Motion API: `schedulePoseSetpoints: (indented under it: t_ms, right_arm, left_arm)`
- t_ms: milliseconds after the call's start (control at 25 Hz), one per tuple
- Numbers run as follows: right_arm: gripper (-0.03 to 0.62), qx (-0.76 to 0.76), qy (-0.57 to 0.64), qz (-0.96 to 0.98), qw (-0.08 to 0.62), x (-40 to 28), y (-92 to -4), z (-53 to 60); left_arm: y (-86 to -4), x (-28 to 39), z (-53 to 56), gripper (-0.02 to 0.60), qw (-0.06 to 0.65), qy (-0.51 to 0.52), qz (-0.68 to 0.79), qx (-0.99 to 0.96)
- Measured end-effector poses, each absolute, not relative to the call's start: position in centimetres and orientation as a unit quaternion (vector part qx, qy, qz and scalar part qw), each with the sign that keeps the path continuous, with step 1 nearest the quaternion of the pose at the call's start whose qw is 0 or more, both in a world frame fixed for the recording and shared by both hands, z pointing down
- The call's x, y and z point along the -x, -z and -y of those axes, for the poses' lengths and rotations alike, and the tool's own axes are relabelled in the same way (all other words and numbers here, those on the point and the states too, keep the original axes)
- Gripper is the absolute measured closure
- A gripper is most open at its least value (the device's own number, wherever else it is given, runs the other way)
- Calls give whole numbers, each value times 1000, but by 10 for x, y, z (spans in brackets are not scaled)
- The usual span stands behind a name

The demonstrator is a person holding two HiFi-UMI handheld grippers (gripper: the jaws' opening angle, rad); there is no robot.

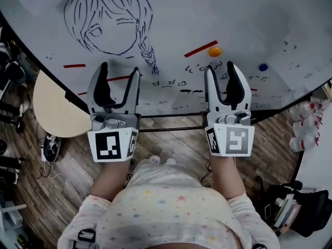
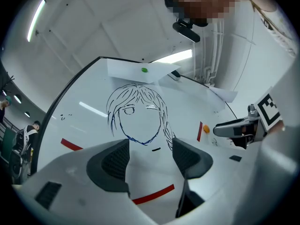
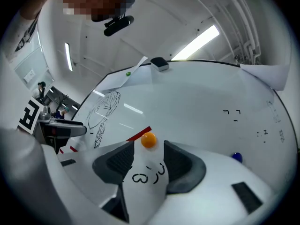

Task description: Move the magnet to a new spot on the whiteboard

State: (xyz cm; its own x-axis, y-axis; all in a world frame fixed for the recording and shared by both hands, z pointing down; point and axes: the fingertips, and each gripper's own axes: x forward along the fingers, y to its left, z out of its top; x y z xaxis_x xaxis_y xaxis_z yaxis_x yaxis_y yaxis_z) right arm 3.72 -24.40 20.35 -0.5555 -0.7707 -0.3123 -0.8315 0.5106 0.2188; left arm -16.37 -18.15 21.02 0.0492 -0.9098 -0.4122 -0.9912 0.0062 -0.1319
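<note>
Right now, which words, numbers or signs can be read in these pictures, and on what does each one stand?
No word or number can be read.
whiteboard: small black handwriting near its lower edge, too small to read.
left gripper, right gripper: square marker patterns, no letters.

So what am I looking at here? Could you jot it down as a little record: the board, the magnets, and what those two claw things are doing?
surface: whiteboard, with a drawn girl's face, red strips and small scribbles
magnets: orange magnet; blue magnet to its right
left gripper: jaws apart, nothing between them
right gripper: jaws apart, pointed at the orange magnet, which sits just beyond the tips, not gripped
task state: no magnet picked up yet
</note>
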Motion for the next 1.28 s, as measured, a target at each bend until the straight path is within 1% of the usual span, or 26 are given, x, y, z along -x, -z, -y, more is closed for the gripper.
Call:
schedulePoseSetpoints:
  t_ms: [360, 480, 600, 1080, 1280]
  right_arm:
    - [379, 467, -197, -858, 82, -31, -193, 250]
    - [385, 469, -199, -856, 83, -29, -192, 252]
    - [405, 468, -199, -857, 80, -25, -194, 254]
    - [428, 488, -223, -841, 70, -20, -184, 256]
    - [439, 493, -210, -841, 77, -22, -199, 263]
  left_arm:
    - [-198, 161, 183, 318, 213, -116, -676, 696]
    - [-197, 162, 184, 318, 213, -117, -675, 697]
    - [-197, 163, 184, 318, 214, -120, -674, 697]
    - [-199, 166, 185, 318, 212, -125, -670, 701]
    - [-201, 167, 186, 318, 210, -130, -666, 704]
